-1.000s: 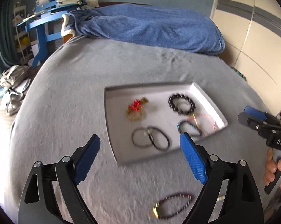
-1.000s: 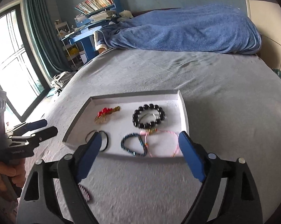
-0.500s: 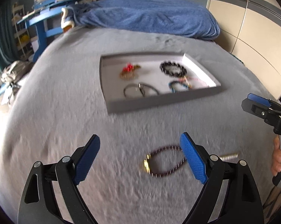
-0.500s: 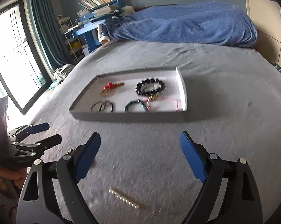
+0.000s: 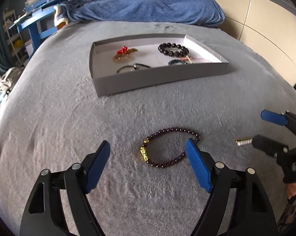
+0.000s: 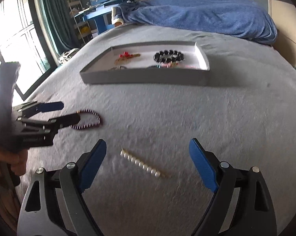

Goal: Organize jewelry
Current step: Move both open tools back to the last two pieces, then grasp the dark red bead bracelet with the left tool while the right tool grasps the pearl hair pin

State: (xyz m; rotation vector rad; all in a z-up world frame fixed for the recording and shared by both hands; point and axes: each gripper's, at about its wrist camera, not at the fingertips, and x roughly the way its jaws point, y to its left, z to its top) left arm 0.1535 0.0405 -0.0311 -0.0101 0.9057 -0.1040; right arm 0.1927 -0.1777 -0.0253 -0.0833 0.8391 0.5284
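A dark red bead bracelet (image 5: 174, 129) with a gold charm lies on the grey bedcover. My left gripper (image 5: 147, 141) hovers over it, jaws closing, with the bracelet between the pads but untouched. It also shows in the right wrist view, where the bracelet (image 6: 97, 118) lies at the left gripper's (image 6: 70, 111) tips. A short pearl bar (image 6: 142, 163) lies between the fingers of my right gripper (image 6: 148, 141), whose jaws stand wide and are narrowing slightly. The left wrist view shows the pearl bar (image 5: 244, 142) beside the right gripper (image 5: 258, 127). Farther off, the grey tray (image 5: 157, 80) holds several pieces.
In the tray lie a red and gold brooch (image 5: 124, 54), a black bead bracelet (image 5: 173, 49) and dark loops (image 5: 134, 67). A blue blanket (image 5: 148, 5) is heaped at the bed's far end. A blue desk (image 6: 100, 17) and a window (image 6: 14, 39) stand to the left.
Both grippers have drawn back from the tray and sunk toward the bedcover. The bracelet and the pearl bar now lie between their fingers. The left jaws have narrowed.
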